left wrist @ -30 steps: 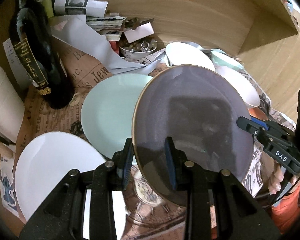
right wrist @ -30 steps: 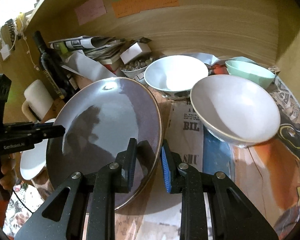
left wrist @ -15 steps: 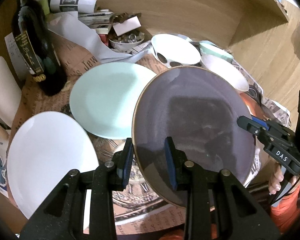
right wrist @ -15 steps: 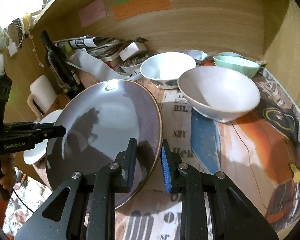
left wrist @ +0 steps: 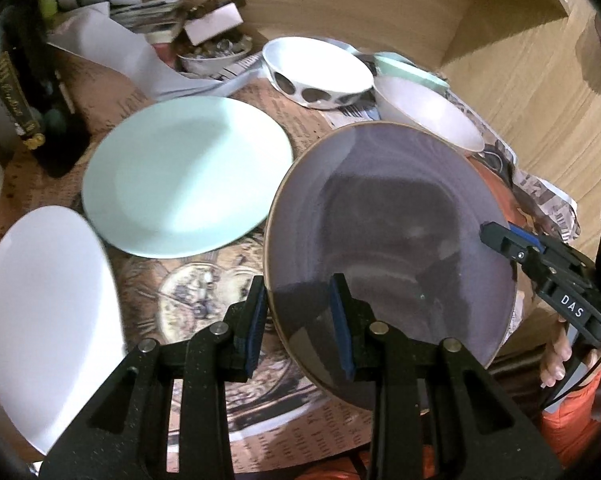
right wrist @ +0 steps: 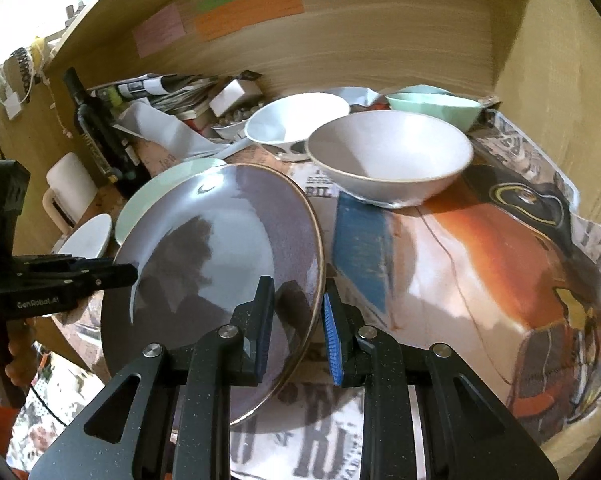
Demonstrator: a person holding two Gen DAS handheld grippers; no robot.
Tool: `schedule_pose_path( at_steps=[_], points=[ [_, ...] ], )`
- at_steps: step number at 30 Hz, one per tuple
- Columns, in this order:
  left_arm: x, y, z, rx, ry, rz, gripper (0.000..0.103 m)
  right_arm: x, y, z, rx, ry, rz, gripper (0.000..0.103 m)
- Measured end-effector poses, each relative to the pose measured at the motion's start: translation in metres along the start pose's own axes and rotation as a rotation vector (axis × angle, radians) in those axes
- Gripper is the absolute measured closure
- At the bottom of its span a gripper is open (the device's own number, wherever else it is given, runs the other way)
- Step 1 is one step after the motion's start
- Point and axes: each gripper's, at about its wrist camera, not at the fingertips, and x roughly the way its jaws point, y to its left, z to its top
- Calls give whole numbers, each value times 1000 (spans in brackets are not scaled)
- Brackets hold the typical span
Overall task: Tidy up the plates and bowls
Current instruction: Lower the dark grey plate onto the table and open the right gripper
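Both grippers pinched the purple plate (left wrist: 388, 240) by opposite rims — the left gripper (left wrist: 298, 320) on one edge, the right gripper (right wrist: 296, 328) on the other — holding it tilted above the newspaper (right wrist: 480, 264), beside the mint plate (left wrist: 184, 176).

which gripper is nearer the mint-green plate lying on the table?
Left. The left gripper clamps the purple-grey plate on the rim nearest the mint-green plate; the right gripper clamps the opposite rim, with the held plate between.
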Motion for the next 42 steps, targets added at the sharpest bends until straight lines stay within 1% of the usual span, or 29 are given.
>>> schedule_pose_path(
  at_steps=[4,8,16,20,24,31,34,35,39,42],
  points=[
    [9,-8,3,12,12,-7,72,0,-11,-3,19,8,-14,82],
    [15,-14,8,22,18,2,72,3,-20,-5,38,18,-19,82],
    [26,-17,17,28,30,9,72,13,-32,-5,59,35,-21,82],
    [29,-16,20,34,24,18,72,17,-34,-4,54,42,-23,82],
    [32,-13,24,25,28,15,72,20,-35,-1,54,45,-23,82],
    [34,-14,26,46,19,11,72,26,-39,1,71,48,-25,82],
    [34,-13,24,57,12,6,72,28,-38,0,64,48,-27,79],
    [34,-13,24,65,53,21,72,27,-36,0,53,48,-34,79],
    [32,-13,22,74,50,25,72,28,-32,0,15,49,-72,78],
    [27,-10,21,62,53,24,72,23,-30,0,0,44,-81,74]
  ],
)
